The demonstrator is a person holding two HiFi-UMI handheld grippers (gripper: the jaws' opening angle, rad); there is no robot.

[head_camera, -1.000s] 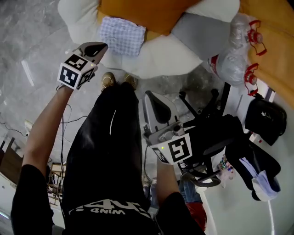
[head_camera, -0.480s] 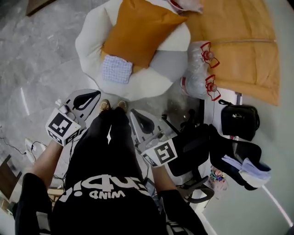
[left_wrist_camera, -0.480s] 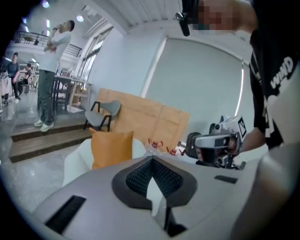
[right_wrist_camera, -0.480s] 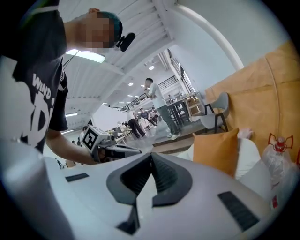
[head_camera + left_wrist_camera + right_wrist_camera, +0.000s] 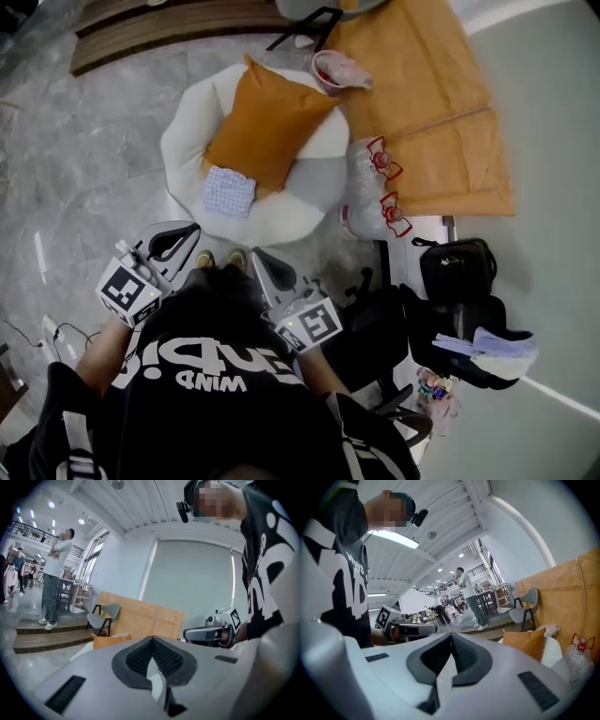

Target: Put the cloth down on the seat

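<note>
A small checked cloth (image 5: 230,191) lies folded on the white round seat (image 5: 187,141), at its front left, next to an orange cushion (image 5: 267,122). My left gripper (image 5: 184,232) is held near my body, below the seat, shut and empty. My right gripper (image 5: 260,260) is beside it, also shut with nothing between its jaws. Both are well clear of the cloth. The left gripper view shows shut jaws (image 5: 152,660) and the other gripper (image 5: 206,632). In the right gripper view the jaws (image 5: 450,660) are closed, with the orange cushion (image 5: 525,641) beyond.
Two clear bags with red ties (image 5: 375,183) stand right of the seat, before brown cardboard sheets (image 5: 427,103). A black office chair (image 5: 403,319) and black bag (image 5: 455,272) are at my right. Steps (image 5: 169,33) run behind. People (image 5: 51,578) stand in the distance.
The head view has pulled back and up: the seat and cloth now look smaller and farther. Both grippers have drawn in toward my body, away from the cloth.
</note>
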